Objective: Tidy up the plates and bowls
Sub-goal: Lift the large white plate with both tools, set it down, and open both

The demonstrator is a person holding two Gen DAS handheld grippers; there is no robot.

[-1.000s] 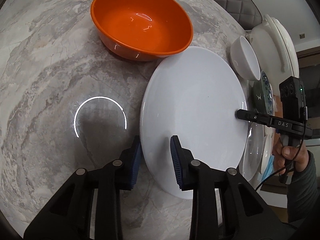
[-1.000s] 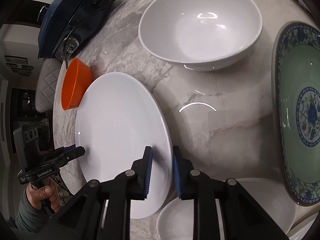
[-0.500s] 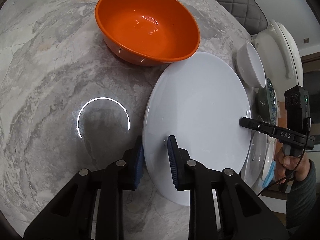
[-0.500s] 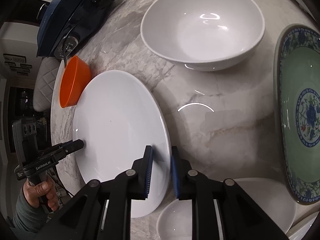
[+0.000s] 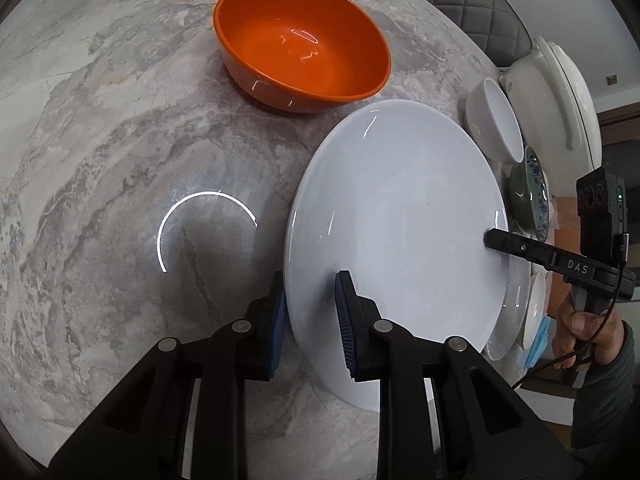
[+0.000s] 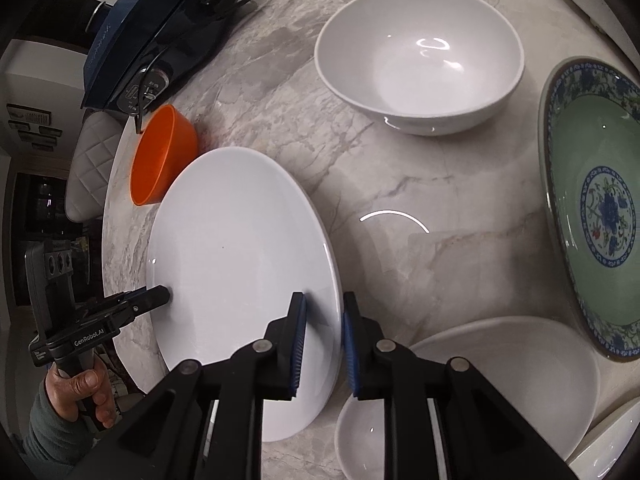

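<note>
A large white plate (image 5: 396, 216) (image 6: 240, 264) lies over the marble table, held from two opposite sides. My left gripper (image 5: 310, 314) is shut on its near-left rim, blue pads on both faces. The same gripper's tip (image 6: 160, 296) shows at the plate's left edge in the right wrist view. My right gripper (image 6: 324, 332) is shut on the opposite rim, and its black tip (image 5: 490, 238) shows at the plate's right edge in the left wrist view. An orange bowl (image 5: 304, 52) (image 6: 160, 160) stands just beyond the plate. I cannot tell whether the plate still touches the table.
A white bowl (image 6: 420, 60), a green patterned plate (image 6: 592, 208), a white plate (image 6: 520, 360) and a small white dish (image 6: 360, 436) crowd the right side. A white lidded pot (image 5: 560, 80) stands far right. A dark blue appliance (image 6: 152, 36) with cables sits at the back. A hand (image 6: 80, 392) holds the left gripper.
Both pairs of jaws have narrowed onto the plate's rim. The plate now shows a small gap from the orange bowl, which it seemed to touch before.
</note>
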